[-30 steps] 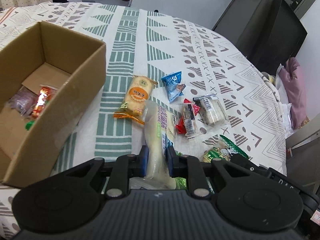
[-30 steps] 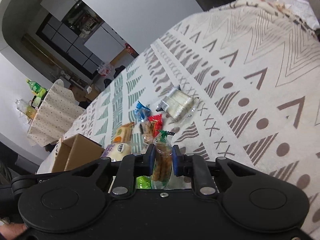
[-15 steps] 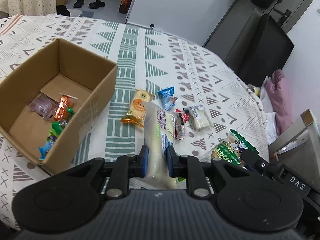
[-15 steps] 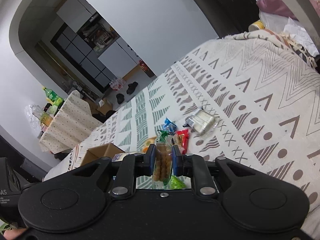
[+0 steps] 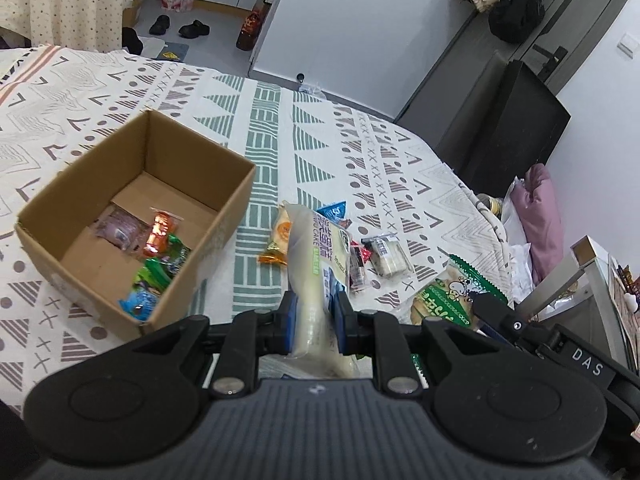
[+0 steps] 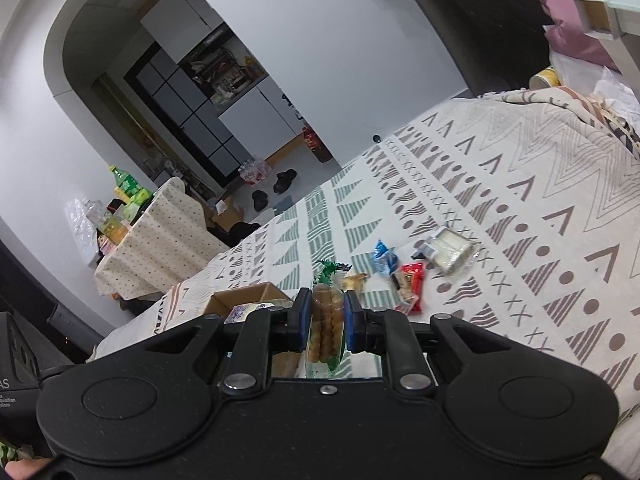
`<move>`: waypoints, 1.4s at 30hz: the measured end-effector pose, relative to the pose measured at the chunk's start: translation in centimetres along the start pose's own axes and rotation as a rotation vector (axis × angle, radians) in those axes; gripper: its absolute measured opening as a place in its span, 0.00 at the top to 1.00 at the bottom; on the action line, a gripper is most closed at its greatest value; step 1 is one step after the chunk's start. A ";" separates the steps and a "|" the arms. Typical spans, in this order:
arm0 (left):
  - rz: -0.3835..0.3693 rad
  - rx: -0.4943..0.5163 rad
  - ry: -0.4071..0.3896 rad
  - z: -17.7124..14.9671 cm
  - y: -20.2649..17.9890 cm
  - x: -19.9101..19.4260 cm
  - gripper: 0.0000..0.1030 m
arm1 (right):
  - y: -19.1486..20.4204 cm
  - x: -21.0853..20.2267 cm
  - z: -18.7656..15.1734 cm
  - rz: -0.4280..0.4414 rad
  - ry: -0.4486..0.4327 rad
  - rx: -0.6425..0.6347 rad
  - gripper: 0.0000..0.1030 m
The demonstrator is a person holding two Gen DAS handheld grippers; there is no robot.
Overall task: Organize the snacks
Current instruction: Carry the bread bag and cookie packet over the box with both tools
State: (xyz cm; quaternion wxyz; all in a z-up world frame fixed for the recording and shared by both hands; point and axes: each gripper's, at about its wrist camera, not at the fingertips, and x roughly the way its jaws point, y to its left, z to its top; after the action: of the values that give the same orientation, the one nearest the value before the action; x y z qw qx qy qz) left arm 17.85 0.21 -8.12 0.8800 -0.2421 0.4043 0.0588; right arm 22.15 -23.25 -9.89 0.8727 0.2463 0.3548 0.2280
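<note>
Long cream cake pkt (image 5: 314, 276) is pinched between the jaws of the left gripper (image 5: 313, 316), held in the air w/ its free end pointing fwd over the bedspread (image 5: 304, 128). It's not over the cardboard box (image 5: 228, 216) yet; box sits to the left and a bit ahead, open top, w/ about 5 small wrapped snacks (image 5: 156, 256) already on its floor. Right gripper (image 6: 327, 322) is clamped on a green-edged biscuit pkt (image 6: 325, 320), also lifted; from the left cam that pkt (image 5: 448, 296) shows just right of the cake.

Left loose on the bedspread, in 1 cluster ahead of both grippers: orange round-label pkt (image 5: 280, 236), blue pkt (image 5: 334, 212), red pkt (image 5: 356, 260), clear white-wafer pkt (image 5: 386, 254). None touching the box.

My read: mid-carry, both loads headed for the box, roughly half the snacks still out.

Risks from here:
- Cake pkt is soft and gripped low near 1 end, so the long free end may sag or swing; could catch the box's near wall and tip it or fall outside.
- Slick wrapper + squishy filling, so it may slide out of the grip if moved fast.
- 2 grippers heading to 1 opening could bump each other; go 1 at a time.
- Squeezing harder may crush biscuits or cake.
</note>
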 end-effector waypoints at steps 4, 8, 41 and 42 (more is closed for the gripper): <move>-0.001 -0.009 -0.013 0.3 0.9 -1.1 0.82 | 1.5 0.2 0.0 0.007 0.002 -0.025 0.84; -0.002 -0.019 -0.025 0.9 1.9 -2.0 0.82 | 2.8 0.6 0.0 0.012 0.003 -0.039 0.84; 0.035 -0.165 -0.034 5.3 13.3 -2.2 0.82 | 11.0 9.4 -2.5 0.048 0.118 -0.104 0.84; 0.037 -0.168 -0.032 5.5 13.7 -2.0 0.82 | 11.1 9.7 -2.5 0.052 0.121 -0.104 0.84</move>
State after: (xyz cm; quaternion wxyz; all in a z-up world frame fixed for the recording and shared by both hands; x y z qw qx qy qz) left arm 16.20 14.97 -8.76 0.8617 -0.3067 0.3883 0.1128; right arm 24.06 -8.41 -9.83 0.8549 0.1956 0.3883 0.2830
